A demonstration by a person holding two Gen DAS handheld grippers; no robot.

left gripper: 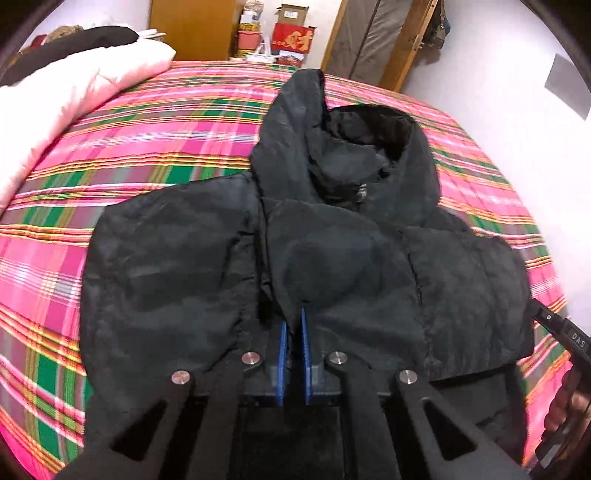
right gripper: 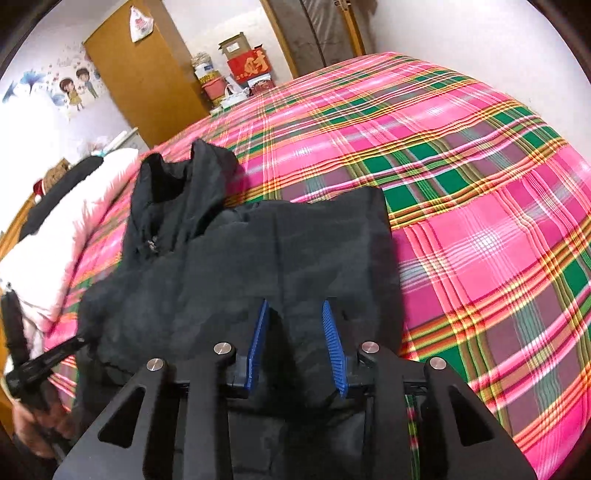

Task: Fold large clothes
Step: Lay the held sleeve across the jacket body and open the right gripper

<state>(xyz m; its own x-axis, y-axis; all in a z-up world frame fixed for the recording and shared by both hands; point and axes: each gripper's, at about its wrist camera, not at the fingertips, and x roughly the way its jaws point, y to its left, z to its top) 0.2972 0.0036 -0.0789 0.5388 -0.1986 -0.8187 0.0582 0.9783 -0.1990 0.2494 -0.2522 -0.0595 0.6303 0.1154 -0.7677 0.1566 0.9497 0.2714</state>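
Observation:
A black hooded puffer jacket [left gripper: 332,236] lies spread on a plaid bed, hood [left gripper: 354,147] toward the far side, one sleeve folded across its front. My left gripper [left gripper: 294,317] sits at the jacket's near edge, its blue pads almost together with a thin fold of the fabric pinched between them. In the right wrist view the same jacket [right gripper: 236,258] fills the left half, and my right gripper [right gripper: 295,306] holds its blue ribbed pads apart around a thick bunch of the near hem that fills the gap between them.
The pink and green plaid sheet [right gripper: 480,221] covers the bed. A white duvet [left gripper: 55,96] with a dark garment lies at the left. Boxes and a wooden cabinet [left gripper: 192,26] stand behind. A hand [left gripper: 569,406] grips the other tool at the right edge.

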